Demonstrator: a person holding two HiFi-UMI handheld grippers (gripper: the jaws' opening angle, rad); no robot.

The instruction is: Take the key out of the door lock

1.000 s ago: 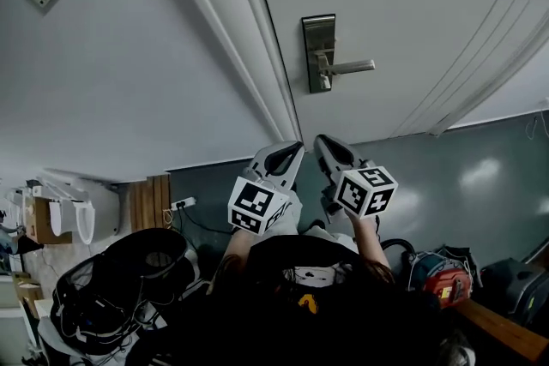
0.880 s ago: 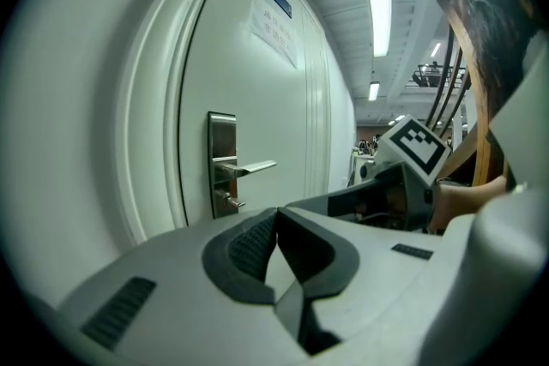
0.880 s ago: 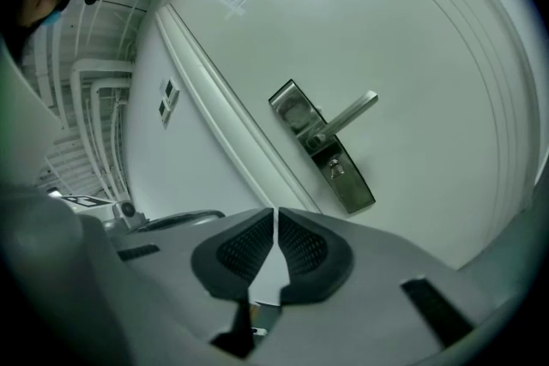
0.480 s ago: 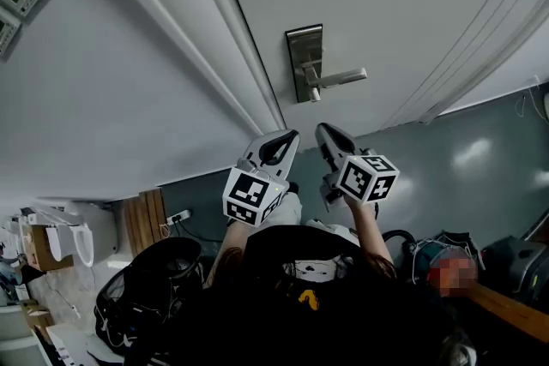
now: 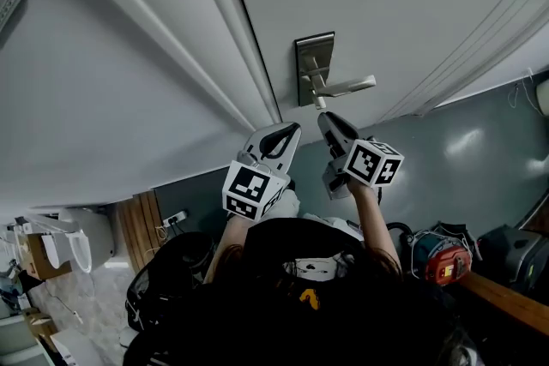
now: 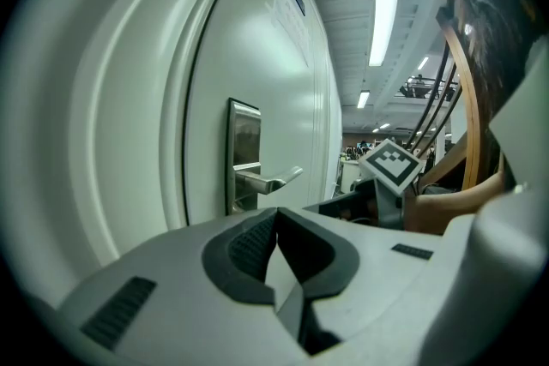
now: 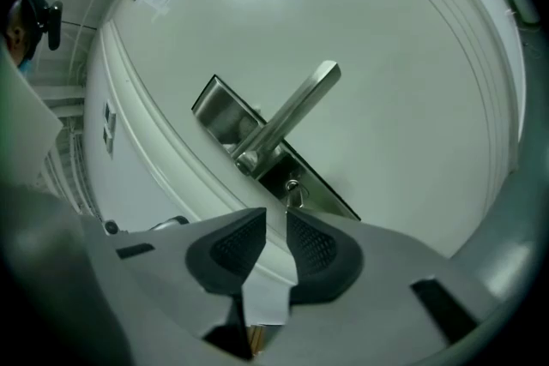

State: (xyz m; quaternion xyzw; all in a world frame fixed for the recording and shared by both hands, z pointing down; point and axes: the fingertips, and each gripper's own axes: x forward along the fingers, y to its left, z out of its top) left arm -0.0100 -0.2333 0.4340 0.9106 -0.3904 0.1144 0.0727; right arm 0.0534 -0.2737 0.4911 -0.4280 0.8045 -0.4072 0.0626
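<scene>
A steel lock plate (image 5: 314, 69) with a lever handle (image 5: 347, 86) sits on the white door. The small key (image 7: 294, 191) sticks out of the plate below the lever (image 7: 287, 116). My right gripper (image 7: 276, 214) is open by a narrow gap, nothing between its pads, and its tips are just short of the key. In the head view the right gripper (image 5: 325, 121) points up at the plate's lower end. My left gripper (image 5: 288, 131) hangs beside it, left of the lock and lower, apart from the door. The left gripper (image 6: 276, 212) is shut and holds nothing.
The door frame (image 5: 232, 39) runs diagonally left of the lock, with plain wall beyond it. A black bag (image 5: 167, 287) lies on the floor at lower left, and a red tool (image 5: 442, 263) at lower right. The right gripper's marker cube (image 6: 393, 165) shows in the left gripper view.
My right gripper has risen toward the lock plate, and its tips now sit right under the key. The left gripper has kept its place. The head view has shifted a little.
</scene>
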